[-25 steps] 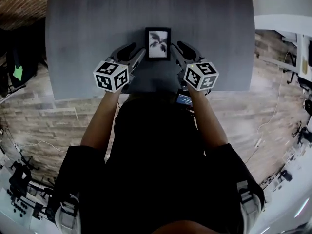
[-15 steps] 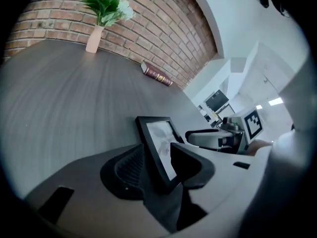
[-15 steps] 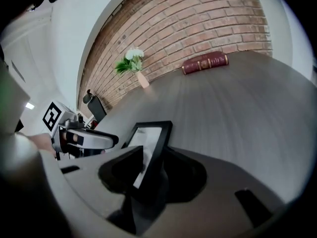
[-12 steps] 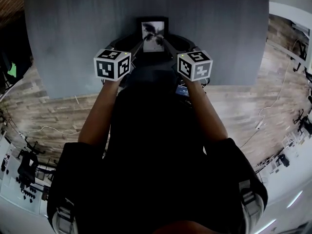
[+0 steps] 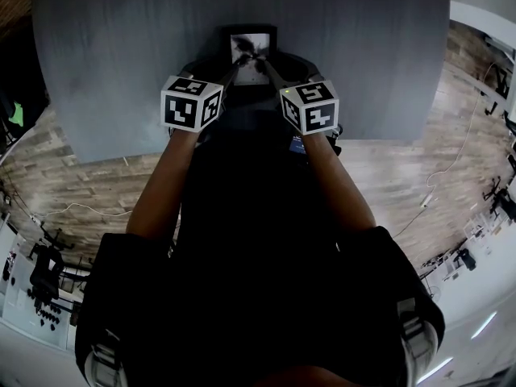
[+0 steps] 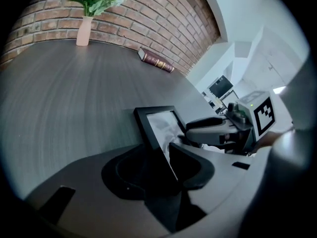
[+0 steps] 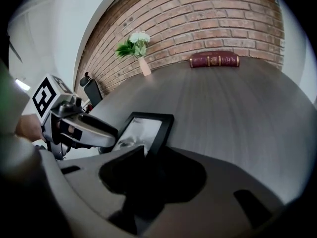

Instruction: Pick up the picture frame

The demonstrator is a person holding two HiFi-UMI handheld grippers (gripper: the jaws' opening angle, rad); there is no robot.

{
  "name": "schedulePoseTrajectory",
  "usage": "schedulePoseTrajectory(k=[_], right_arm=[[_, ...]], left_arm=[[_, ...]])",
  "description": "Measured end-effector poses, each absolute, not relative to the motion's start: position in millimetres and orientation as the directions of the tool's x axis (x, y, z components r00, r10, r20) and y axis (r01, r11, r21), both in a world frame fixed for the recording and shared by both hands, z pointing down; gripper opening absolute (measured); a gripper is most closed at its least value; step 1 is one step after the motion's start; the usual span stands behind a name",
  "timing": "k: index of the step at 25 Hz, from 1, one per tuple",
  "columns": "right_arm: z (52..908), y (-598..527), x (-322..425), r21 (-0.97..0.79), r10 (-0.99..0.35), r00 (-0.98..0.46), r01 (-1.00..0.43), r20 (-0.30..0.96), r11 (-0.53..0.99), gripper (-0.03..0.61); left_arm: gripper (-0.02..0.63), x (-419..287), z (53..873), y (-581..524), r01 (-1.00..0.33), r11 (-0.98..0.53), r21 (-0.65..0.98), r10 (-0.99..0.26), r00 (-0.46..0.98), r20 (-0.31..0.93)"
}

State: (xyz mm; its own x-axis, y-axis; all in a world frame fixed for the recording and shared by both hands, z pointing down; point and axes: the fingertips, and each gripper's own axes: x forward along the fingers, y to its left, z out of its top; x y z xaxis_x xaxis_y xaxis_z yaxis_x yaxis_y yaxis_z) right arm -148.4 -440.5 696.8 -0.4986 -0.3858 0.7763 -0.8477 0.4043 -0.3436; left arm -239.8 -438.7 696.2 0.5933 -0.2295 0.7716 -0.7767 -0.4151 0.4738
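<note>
- picture frame sits near the front edge of the grey table, between the two grippers
- left gripper: jaws apart, astride the frame's left edge; they have just been closing
- right gripper: jaws apart, astride the frame's right edge
- from the head view, both grippers cover the frame's lower corners
- pink vase of greenery and dark red book lie well apart from the frame, at the brick wall
</note>
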Motion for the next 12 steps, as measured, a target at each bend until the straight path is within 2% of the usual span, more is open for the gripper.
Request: schedulePoseTrajectory(k=[6,12], right_arm=[[696.9,-441.9,-153.5,-0.312,-0.386,-0.482,-0.85,0.787,0.426,0.114],[688.3,-443.4,-149.1,-0.298,-0.413,-0.473,-0.857,0.778,0.421,0.104]], left_arm=[[0.109,-240.6,700.1,-440.9,-0.794,-0.433,0.426,-0.239,0.557,0.795],[0.1,-236.6,698.6,-440.5,-0.81,-0.396,0.432,-0.259,0.55,0.794]])
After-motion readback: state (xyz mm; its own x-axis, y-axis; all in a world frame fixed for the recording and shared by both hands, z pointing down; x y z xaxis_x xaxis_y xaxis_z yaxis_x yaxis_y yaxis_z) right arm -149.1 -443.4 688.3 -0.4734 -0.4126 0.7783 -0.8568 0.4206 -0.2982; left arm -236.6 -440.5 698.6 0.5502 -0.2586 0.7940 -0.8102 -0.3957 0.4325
